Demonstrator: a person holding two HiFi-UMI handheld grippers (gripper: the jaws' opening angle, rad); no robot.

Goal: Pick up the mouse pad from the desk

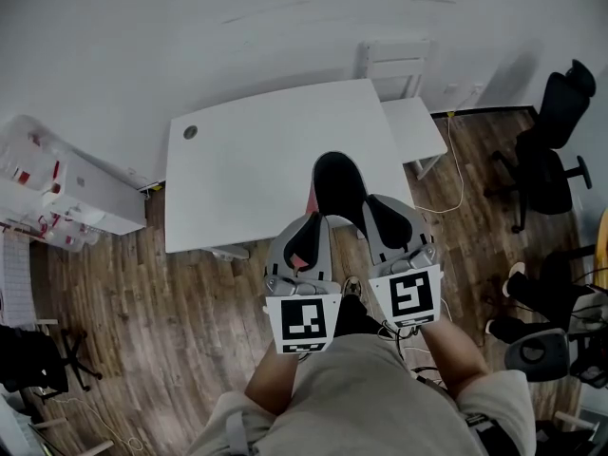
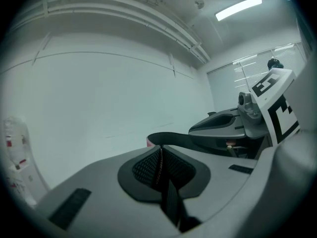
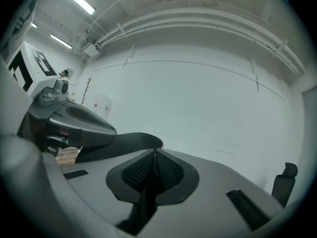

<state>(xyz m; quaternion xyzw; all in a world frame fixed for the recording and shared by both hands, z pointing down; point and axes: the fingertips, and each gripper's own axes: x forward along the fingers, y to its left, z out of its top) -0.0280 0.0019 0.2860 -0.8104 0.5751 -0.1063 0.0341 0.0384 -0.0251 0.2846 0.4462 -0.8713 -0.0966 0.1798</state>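
The mouse pad (image 1: pixel 339 180) looks matt black and cloth-like on top, with a reddish underside showing at its left edge. The worktop (image 1: pixel 247 160) is smooth, matt white. The left gripper (image 1: pixel 309 224) and right gripper (image 1: pixel 378 207) have matt grey plastic shells, and their pads (image 2: pixel 146 168) are black and finely textured. The floor (image 1: pixel 171 293) is wood-grain plank.

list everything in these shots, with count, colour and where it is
mouse pad: one, black, red showing beneath, desk's near right edge
desk: one, white, centre, by the wall
side table: one, white, right of desk
office chair: one, black, far right
cabinet: one, white, left of desk
cable: one, white, on the floor at right
left gripper: one, grey, shut on mouse pad
right gripper: one, grey, shut on mouse pad
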